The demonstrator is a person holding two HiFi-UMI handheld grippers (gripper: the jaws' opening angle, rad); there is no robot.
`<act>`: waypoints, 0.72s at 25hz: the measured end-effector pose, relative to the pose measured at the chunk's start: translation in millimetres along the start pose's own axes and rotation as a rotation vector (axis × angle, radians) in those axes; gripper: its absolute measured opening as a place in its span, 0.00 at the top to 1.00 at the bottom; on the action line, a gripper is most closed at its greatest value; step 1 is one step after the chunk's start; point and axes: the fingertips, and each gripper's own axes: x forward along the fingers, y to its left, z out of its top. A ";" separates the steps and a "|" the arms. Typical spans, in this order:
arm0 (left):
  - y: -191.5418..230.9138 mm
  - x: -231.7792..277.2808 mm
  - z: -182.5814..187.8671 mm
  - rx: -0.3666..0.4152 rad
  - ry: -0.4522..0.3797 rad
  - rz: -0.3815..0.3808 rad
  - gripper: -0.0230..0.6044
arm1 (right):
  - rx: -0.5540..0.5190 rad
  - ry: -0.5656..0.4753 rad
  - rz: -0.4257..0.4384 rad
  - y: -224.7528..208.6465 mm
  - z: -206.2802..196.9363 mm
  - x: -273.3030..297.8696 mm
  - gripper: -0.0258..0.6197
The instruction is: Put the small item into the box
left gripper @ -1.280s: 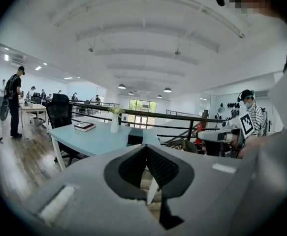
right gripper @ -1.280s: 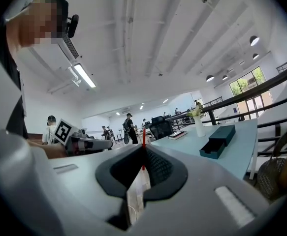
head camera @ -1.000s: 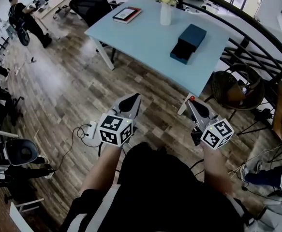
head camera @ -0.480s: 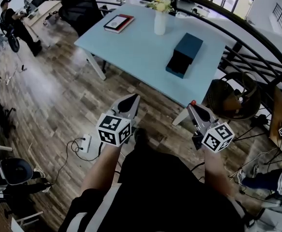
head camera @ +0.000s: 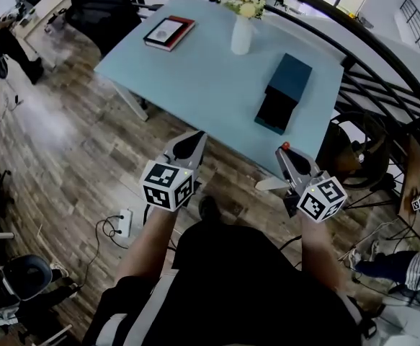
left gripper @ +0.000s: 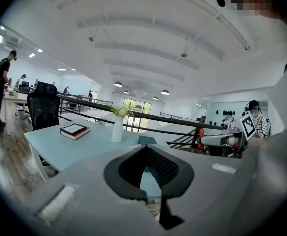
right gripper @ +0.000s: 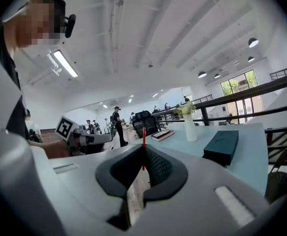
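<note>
Head view: both grippers held low at frame centre, over wood floor point(head camera: 73, 150), short of the pale blue table point(head camera: 195, 78) in the upper half. Left gripper point(head camera: 195, 139) centre-left, right gripper point(head camera: 284, 152) centre-right, a small red item point(head camera: 285, 146) at its tip. Dark teal box point(head camera: 285, 92) lies on the table, upper right of centre, well apart from both grippers; white vase point(head camera: 241, 36) and a book point(head camera: 168, 32) farther up. Left gripper view: left gripper point(left gripper: 144, 147) tips pressed together, nothing between; box point(left gripper: 147, 140) just shows past the tips, vase point(left gripper: 116, 128) and book point(left gripper: 75, 131) left of centre. Right gripper view: right gripper point(right gripper: 143, 150) closed, pinching the thin red item point(right gripper: 143, 135), which stands up past the tips; box point(right gripper: 222, 146) at right on the table.
</note>
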 end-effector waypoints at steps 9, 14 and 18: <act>51.6 40.6 25.1 0.012 0.003 -0.093 0.95 | -0.013 -0.013 -0.074 -8.1 22.7 59.0 0.94; 42.8 71.4 28.7 0.016 0.019 -0.147 0.95 | 0.003 -0.007 -0.121 -31.5 20.6 52.4 0.94; 35.8 105.3 33.6 0.020 0.033 -0.157 0.95 | 0.028 -0.009 -0.143 -62.9 23.6 47.6 0.94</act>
